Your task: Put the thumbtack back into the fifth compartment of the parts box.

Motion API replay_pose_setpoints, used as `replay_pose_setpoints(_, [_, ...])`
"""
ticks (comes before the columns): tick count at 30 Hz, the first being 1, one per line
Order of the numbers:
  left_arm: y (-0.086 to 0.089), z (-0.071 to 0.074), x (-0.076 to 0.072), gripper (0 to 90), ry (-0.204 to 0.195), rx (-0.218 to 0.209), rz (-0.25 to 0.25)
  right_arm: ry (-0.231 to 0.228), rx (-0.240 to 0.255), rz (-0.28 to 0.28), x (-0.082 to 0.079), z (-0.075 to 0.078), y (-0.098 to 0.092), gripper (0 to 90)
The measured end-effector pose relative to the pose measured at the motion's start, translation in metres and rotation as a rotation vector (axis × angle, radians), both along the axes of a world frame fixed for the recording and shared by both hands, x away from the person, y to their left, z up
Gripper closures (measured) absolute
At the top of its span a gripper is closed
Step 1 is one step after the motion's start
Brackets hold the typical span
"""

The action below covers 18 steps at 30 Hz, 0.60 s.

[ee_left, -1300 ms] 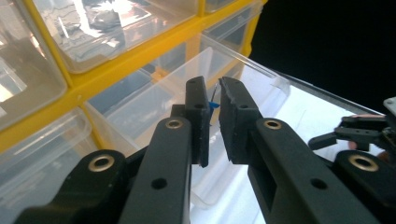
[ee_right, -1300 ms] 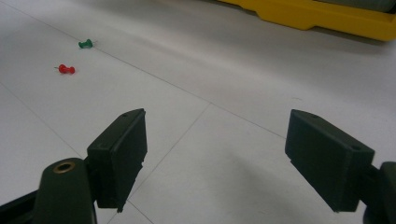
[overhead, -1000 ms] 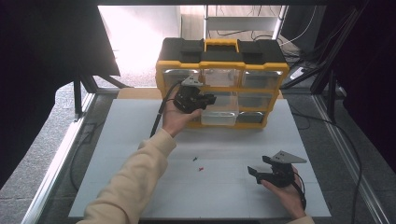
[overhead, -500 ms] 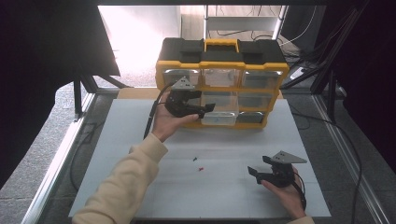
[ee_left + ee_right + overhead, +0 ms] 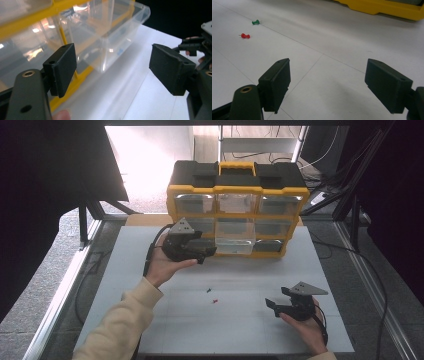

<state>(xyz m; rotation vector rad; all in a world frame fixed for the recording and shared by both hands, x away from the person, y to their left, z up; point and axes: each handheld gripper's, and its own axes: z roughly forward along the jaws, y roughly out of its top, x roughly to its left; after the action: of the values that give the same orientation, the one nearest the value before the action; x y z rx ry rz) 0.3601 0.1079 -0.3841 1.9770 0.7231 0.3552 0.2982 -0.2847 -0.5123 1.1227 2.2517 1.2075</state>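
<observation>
So there's a yellow and black organizer (image 5: 237,200) standing at the far edge of the white table (image 5: 150,320), rows of clear drawers in it. The middle drawer (image 5: 234,239) is pulled out partway and sticks out past the front; up close in the left gripper view it's see-through plastic (image 5: 110,32), and I can't really tell if anything's inside.

The left gripper (image 5: 200,254) is held up just left of that drawer, jaws spread wide and holding nothing. In its own view (image 5: 112,72) the drawer corner sits between the jaws but farther off, not touching.

Two pushpins lie on the table near the middle, a green one (image 5: 256,22) and a red one (image 5: 245,36), close together.

The right gripper (image 5: 276,300) rests low at the near right, well apart from the organizer. Its jaws (image 5: 327,82) are wide apart too, nothing between them but bare table.
</observation>
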Motion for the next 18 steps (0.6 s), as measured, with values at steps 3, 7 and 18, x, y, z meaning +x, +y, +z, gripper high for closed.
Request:
replay_pose_setpoints(3, [0.004,-0.01,-0.004,22.1,0.016,0.013,-0.005,0.0,-0.005,-0.002,0.0,0.0,0.0,21.0])
replay_pose_setpoints(7, [0.01,-0.02,-0.007,22.4,0.037,0.026,-0.001,-0.001,-0.003,-0.002,-0.001,0.0,0.0,21.0])
replay_pose_setpoints(18, [0.017,-0.044,-0.012,23.7,0.081,0.076,-0.003,-0.006,0.001,-0.002,-0.001,0.001,0.0,20.9])
